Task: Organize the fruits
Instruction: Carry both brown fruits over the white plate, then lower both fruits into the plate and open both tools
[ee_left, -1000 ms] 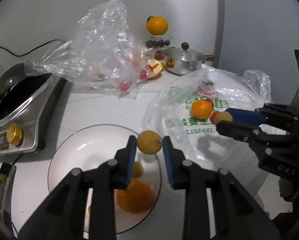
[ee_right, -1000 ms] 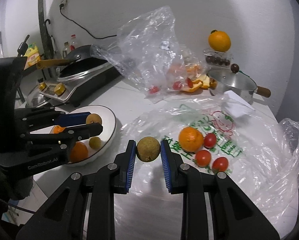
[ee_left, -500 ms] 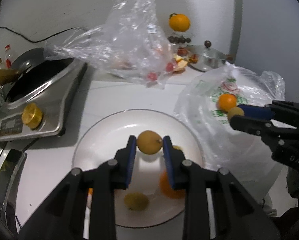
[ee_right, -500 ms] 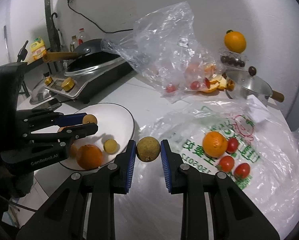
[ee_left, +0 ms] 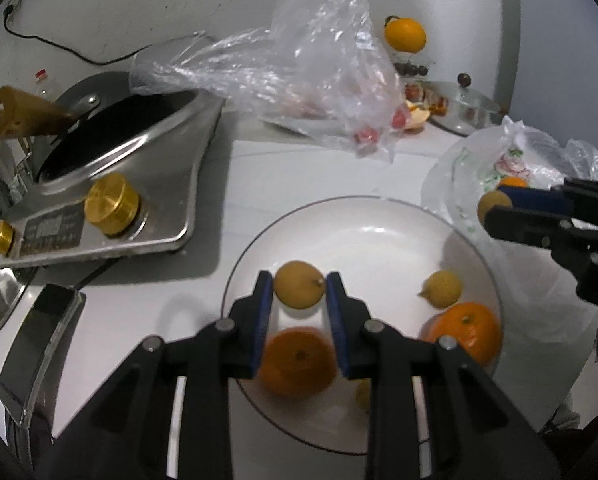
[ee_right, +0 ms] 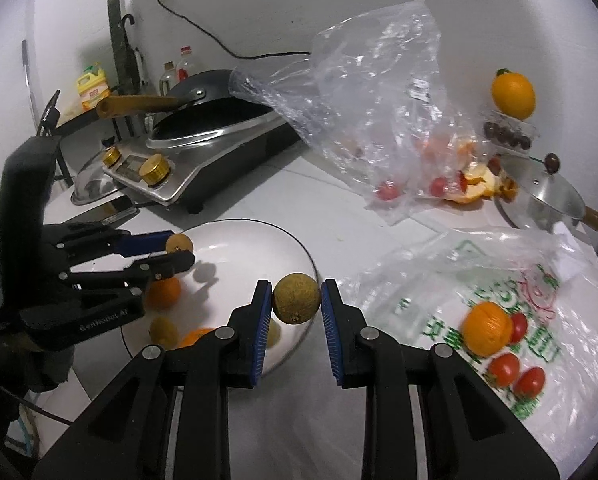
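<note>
Left gripper [ee_left: 299, 290]: clamped on a small round yellow fruit [ee_left: 299, 283], smooth-skinned with a tiny stem nub, held above the white plate [ee_left: 363, 224].
Right gripper [ee_right: 296, 298]: clamped on a small brownish-green round fruit [ee_right: 296, 298], rough and speckled, held just over the plate's near-right rim.
On the plate: two oranges [ee_left: 297, 362] [ee_left: 469, 330], bright and dimpled, at the near side; one small pointed yellow fruit [ee_left: 443, 289] just behind the right orange.
Right of the plate: printed plastic bag [ee_right: 499, 280] spread flat, bearing one orange [ee_right: 486, 329] with three red cherry tomatoes [ee_right: 503, 368] touching or just beside it.
Left of the plate: steel induction cooker [ee_left: 111, 184] with brass knobs, a dark wok seated in it.
Beyond the plate: crumpled clear bag [ee_right: 363, 96] with red tomatoes inside; orange peel [ee_right: 475, 184] beside it.
Farthest: lidded steel pot [ee_right: 547, 196], with a whole orange [ee_right: 513, 94] perched above it.
</note>
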The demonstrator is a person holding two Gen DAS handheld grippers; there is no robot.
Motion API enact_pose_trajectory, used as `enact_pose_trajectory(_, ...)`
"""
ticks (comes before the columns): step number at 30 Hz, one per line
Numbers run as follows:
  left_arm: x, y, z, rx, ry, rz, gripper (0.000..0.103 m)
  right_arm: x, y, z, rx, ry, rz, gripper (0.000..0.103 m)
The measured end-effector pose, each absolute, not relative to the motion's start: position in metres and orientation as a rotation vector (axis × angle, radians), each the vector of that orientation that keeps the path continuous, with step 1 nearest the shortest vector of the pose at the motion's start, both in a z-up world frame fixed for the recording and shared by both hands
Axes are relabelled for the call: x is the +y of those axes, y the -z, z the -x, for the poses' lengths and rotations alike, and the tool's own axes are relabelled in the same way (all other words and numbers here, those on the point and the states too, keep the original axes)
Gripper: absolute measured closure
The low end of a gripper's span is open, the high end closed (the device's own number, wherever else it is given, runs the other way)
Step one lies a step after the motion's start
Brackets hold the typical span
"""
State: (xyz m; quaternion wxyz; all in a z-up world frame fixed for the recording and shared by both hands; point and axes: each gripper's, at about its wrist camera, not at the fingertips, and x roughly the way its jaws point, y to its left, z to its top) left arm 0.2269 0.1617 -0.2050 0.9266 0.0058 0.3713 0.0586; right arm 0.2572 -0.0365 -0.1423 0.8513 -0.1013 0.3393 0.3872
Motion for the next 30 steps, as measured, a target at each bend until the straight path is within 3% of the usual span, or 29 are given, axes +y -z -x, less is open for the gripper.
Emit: enact_pose_trajectory(30, 0.192, 0.202, -0.215, 0.747, -0.117, 0.106, 0.074, 0.037, 0.158, -0.269, 0.768, -0.904, 0.265, 0.076)
